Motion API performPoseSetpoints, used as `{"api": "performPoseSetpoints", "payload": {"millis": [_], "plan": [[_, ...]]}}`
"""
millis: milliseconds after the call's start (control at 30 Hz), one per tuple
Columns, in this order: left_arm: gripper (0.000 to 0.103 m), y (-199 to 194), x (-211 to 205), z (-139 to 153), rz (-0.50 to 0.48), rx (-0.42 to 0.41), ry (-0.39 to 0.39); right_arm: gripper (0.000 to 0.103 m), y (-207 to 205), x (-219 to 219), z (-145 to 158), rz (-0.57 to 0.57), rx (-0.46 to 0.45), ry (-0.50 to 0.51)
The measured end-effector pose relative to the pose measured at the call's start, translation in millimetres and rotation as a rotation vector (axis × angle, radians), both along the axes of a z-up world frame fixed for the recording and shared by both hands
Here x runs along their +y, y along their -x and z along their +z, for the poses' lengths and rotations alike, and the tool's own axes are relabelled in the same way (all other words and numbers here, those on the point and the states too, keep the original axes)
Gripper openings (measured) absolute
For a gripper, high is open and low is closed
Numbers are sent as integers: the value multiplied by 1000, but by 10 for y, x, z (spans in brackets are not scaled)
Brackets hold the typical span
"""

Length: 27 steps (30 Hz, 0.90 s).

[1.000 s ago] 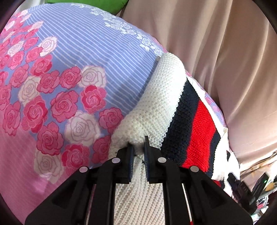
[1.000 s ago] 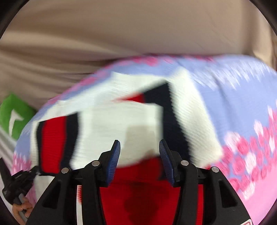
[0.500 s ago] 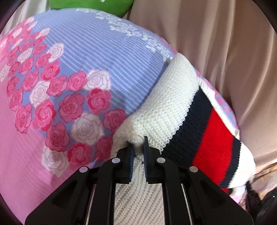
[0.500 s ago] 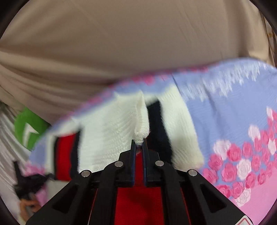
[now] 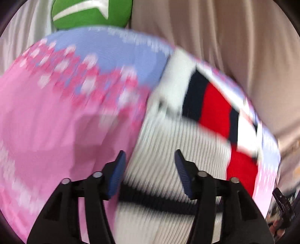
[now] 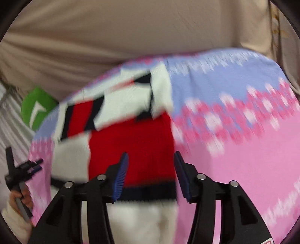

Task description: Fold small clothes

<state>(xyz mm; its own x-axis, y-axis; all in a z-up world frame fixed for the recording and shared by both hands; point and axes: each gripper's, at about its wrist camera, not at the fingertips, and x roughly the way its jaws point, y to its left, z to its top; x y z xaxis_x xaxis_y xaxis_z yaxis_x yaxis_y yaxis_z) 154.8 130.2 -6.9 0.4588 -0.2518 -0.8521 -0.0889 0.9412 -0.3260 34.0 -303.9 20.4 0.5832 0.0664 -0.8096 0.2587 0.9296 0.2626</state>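
Observation:
A small knitted sweater (image 5: pixel 168 150), white with navy and red bands, lies on the rose-patterned bedsheet (image 5: pixel 56 122). In the right wrist view the sweater (image 6: pixel 135 135) shows its sleeves folded across the body. My left gripper (image 5: pixel 149 163) is open and empty above the white knit. My right gripper (image 6: pixel 150 165) is open and empty above the red band. Both views are motion-blurred.
A beige curtain (image 6: pixel 131 33) hangs behind the bed. A green cushion (image 5: pixel 90 13) sits at the far end and also shows in the right wrist view (image 6: pixel 37 107). The left gripper, held in a hand (image 6: pixel 18 180), shows at the right wrist view's left edge.
Both grippers have let go of the sweater sleeves and opened. Both have pulled back from the sweater, which now lies with its sleeves folded over.

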Motion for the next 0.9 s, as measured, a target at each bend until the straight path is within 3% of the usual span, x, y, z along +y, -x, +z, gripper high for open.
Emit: {"api": "performPoseSetpoints", "payload": {"millis": [167, 267, 333, 500, 567, 600, 633, 667, 700, 900], "plan": [[64, 941, 167, -410, -3, 196, 100, 52, 1091, 85, -523, -7, 213, -85], [64, 1243, 222, -652, 61, 280, 179, 52, 1404, 219, -752, -23, 263, -177], [66, 1308, 198, -670, 92, 261, 202, 52, 1429, 301, -893, -30, 278, -226], [65, 1193, -19, -656, 37, 236, 225, 53, 1276, 399, -924, -70, 237, -338], [51, 1122, -124, -665, -1, 241, 190, 54, 1185, 424, -906, -79, 228, -332], [30, 1101, -153, -647, -23, 232, 166, 54, 1142, 435, -881, -78, 225, -322], [14, 1078, -202, -642, -57, 232, 141, 45, 1119, 446, -873, -76, 228, -312], [14, 1065, -225, -632, -76, 240, 131, 35, 1089, 460, -863, -69, 234, -307], [13, 1075, -209, -596, -75, 236, 133, 11, 1076, 464, -852, -63, 238, -311], [11, 1287, -87, -186, -116, 174, 94, 9, 1289, 486, -470, -21, 160, -212]]}}
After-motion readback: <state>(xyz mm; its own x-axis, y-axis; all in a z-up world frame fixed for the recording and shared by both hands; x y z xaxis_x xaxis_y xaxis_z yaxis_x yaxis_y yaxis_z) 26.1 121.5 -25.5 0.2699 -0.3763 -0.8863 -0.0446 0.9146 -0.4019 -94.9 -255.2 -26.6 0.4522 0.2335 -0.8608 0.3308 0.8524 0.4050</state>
